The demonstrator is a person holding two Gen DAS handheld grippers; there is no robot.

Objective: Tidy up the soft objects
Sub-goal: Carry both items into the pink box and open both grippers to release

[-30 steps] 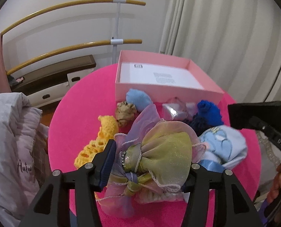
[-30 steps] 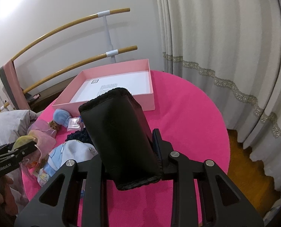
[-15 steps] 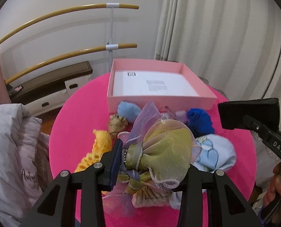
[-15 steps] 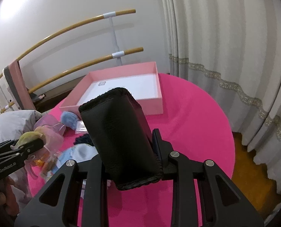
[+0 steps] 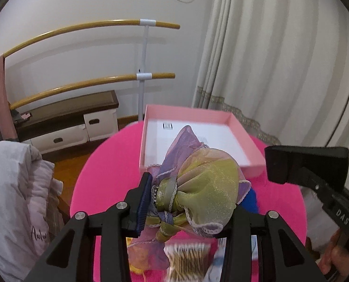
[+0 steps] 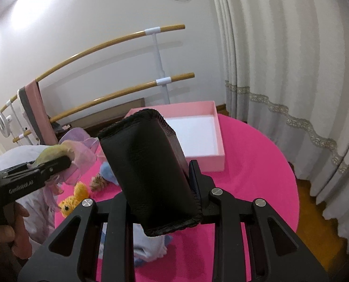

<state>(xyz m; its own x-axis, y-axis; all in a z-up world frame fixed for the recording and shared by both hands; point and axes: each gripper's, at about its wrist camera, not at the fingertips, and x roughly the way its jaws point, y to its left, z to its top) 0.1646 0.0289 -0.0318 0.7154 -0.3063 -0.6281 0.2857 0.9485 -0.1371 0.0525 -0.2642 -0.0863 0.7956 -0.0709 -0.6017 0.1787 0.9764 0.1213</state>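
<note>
My left gripper (image 5: 188, 202) is shut on a yellow-green and lilac organza bow (image 5: 205, 188) and holds it in the air in front of the open pink box (image 5: 242, 129). My right gripper (image 6: 160, 188) is shut on a black soft pouch (image 6: 148, 171), lifted above the pink round table (image 6: 256, 164). The pouch also shows at the right of the left wrist view (image 5: 306, 164). The bow in the left gripper shows at the left of the right wrist view (image 6: 64, 151). The pink box (image 6: 217, 138) is white inside and empty.
On the table lie a yellow crochet toy (image 6: 73, 202), a light blue soft piece (image 6: 107, 172), a small tan piece (image 6: 98, 181), a dark blue piece (image 5: 249, 202) and a pack of cotton swabs (image 5: 188, 260). A grey quilt (image 5: 12, 188) lies left. Curtains (image 6: 292, 70) hang right.
Both grippers have risen with their loads. The left gripper has carried the bow up and toward the pink box; the table items have dropped lower in view.
</note>
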